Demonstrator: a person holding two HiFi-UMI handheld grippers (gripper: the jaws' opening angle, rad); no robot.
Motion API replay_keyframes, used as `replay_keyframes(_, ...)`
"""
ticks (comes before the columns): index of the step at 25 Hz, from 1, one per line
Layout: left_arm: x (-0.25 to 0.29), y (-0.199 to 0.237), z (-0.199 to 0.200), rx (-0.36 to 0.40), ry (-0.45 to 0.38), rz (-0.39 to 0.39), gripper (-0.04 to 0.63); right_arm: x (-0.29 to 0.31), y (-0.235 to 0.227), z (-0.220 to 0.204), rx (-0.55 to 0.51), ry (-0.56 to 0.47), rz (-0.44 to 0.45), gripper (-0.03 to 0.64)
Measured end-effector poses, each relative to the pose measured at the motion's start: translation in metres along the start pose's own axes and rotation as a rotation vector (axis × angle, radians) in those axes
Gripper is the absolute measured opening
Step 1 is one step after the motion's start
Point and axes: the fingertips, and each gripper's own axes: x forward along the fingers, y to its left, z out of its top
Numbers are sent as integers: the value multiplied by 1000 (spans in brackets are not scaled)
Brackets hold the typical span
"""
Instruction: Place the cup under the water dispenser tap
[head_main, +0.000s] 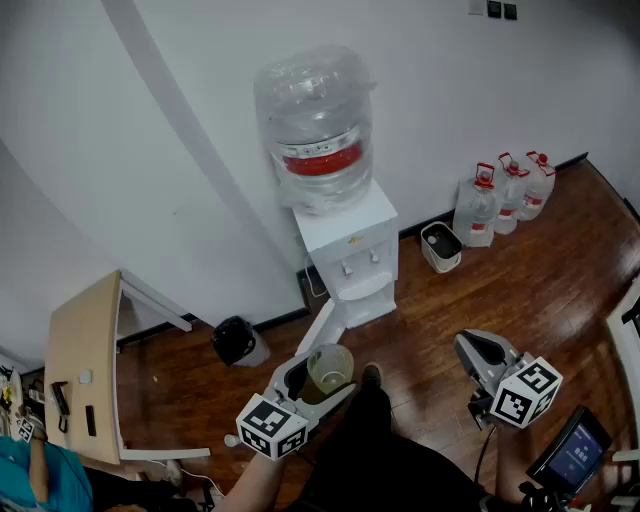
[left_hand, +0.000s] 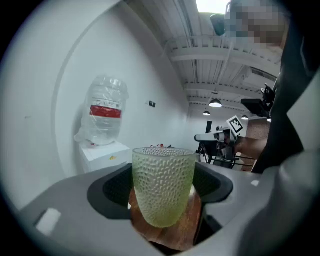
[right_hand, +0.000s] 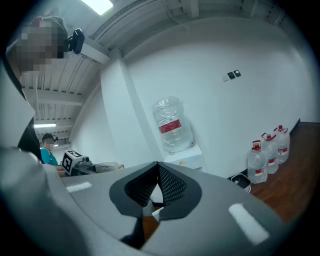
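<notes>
While the left tool (head_main: 320, 390) grips the cup (left_hand: 163, 185), its jaws stand wide, one pad against each side of the dimpled, pale green wall. The cup is upright and held clear of the wooden floor (head_main: 560, 280). It is in front of the water dispenser (head_main: 350, 250) and apart from it, not under the taps (head_main: 348, 268). The right tool (right_hand: 157, 186) has its jaws together, with nothing between them. A large bottle (head_main: 318, 125) sits on top of the dispenser.
</notes>
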Motion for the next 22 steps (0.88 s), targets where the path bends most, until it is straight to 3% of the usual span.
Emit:
replay_keyframes(7, 57, 64, 10, -42, 10, -68, 368, 66, -41, 24, 7, 19, -12, 0)
replay_keyframes(12, 101, 108, 25, -27, 8, -111, 368, 122, -68, 43, -3, 40, 4, 0)
replay_keyframes(22, 147, 181, 25, -52, -24, -94, 368, 218, -107, 57, -26, 105, 19, 0)
